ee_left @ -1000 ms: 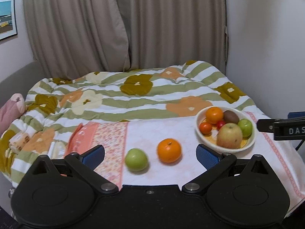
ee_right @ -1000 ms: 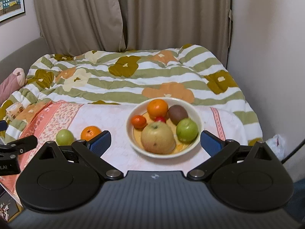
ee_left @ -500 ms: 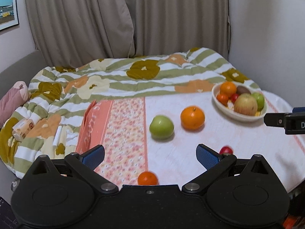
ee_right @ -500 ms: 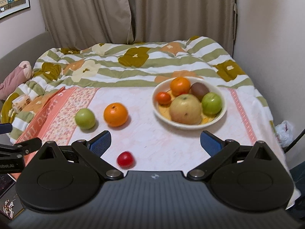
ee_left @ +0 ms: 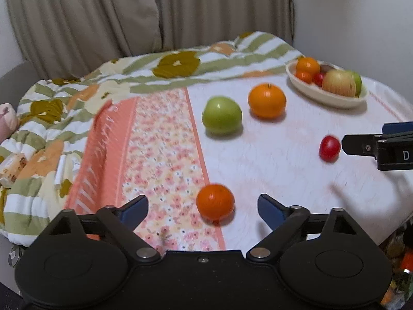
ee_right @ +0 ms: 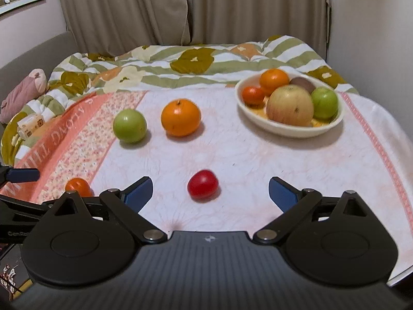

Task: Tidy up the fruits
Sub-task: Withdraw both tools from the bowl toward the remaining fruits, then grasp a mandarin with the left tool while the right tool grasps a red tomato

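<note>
I hold both tools spread wide: left tool [ee_left: 202, 206] framing the small orange [ee_left: 215, 202]; right tool [ee_right: 210, 190] framing the red tomato [ee_right: 202, 184], both bound for the bowl [ee_right: 289, 129].

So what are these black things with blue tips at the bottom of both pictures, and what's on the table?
They are hand-held tongs, one in each of a person's hands, each carrying a camera that looks along its two fingers. One picture is from the left tongs, the other from the right tongs. Both are open and hold nothing. On the pink-and-white tablecloth lie a green apple, a large orange, a small orange mandarin and a small red tomato-like fruit. The cream oval bowl already holds several fruits.
</note>
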{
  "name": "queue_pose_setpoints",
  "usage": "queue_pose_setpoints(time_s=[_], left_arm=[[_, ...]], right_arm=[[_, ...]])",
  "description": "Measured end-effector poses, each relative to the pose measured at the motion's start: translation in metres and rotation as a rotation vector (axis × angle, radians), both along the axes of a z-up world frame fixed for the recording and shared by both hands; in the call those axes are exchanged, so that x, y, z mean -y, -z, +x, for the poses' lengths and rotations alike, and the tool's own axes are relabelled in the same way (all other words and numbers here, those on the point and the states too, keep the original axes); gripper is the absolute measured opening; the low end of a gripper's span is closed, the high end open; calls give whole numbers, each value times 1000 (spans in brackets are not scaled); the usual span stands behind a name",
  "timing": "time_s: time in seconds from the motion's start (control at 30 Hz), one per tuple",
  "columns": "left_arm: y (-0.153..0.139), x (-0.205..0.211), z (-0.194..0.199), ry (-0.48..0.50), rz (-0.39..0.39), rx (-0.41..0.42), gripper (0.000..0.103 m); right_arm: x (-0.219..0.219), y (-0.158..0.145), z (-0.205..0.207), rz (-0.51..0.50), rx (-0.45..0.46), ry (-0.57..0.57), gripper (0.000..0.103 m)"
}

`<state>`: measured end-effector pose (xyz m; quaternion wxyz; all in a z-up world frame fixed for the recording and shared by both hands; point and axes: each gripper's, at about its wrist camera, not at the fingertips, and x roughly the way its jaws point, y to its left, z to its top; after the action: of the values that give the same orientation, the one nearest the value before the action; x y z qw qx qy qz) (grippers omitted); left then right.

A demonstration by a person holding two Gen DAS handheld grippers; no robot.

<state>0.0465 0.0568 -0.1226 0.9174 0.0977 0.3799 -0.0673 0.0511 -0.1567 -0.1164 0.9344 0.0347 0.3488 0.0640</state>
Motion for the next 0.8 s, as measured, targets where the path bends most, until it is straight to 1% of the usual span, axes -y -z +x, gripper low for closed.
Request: queue_pose_setpoints(time_s=[0.17, 0.23, 0.27, 0.33, 0.4, 0.43, 0.5, 0.53, 0.6, 0.63, 0.73, 0.8], left_arm=[[13, 0, 8, 16, 0, -34, 83], [16, 2, 11, 22, -4, -45, 75], [17, 3, 13, 27, -2, -50, 74], [20, 4, 16, 27, -9, -61, 64], [21, 2, 18, 23, -32, -69, 60], [22, 2, 19, 21, -42, -71, 55], [21, 2, 20, 24, -55, -72, 47], [21, 3, 20, 26, -52, -70, 45], [20, 5, 20, 31, -32, -66, 41], [20, 6, 20, 34, -24, -65, 41], [20, 5, 21, 28, -38, -68, 41], [20, 5, 20, 28, -41, -69, 41]], right_arm=[[-5, 16, 6, -17, -23, -3, 103], [-8, 19, 8, -25, -31, -7, 103], [-9, 20, 8, -29, -34, -8, 103], [-9, 22, 10, -33, -42, -12, 103], [-10, 24, 13, -37, -51, -16, 99], [-11, 25, 15, -39, -56, -19, 96], [-13, 27, 17, -43, -65, -24, 94], [-14, 28, 18, -45, -66, -26, 94], [-16, 28, 18, -46, -67, -33, 94], [-17, 28, 19, -46, -67, -36, 93], [-18, 30, 22, -48, -74, -45, 84], [-19, 32, 24, -49, -81, -54, 82]])
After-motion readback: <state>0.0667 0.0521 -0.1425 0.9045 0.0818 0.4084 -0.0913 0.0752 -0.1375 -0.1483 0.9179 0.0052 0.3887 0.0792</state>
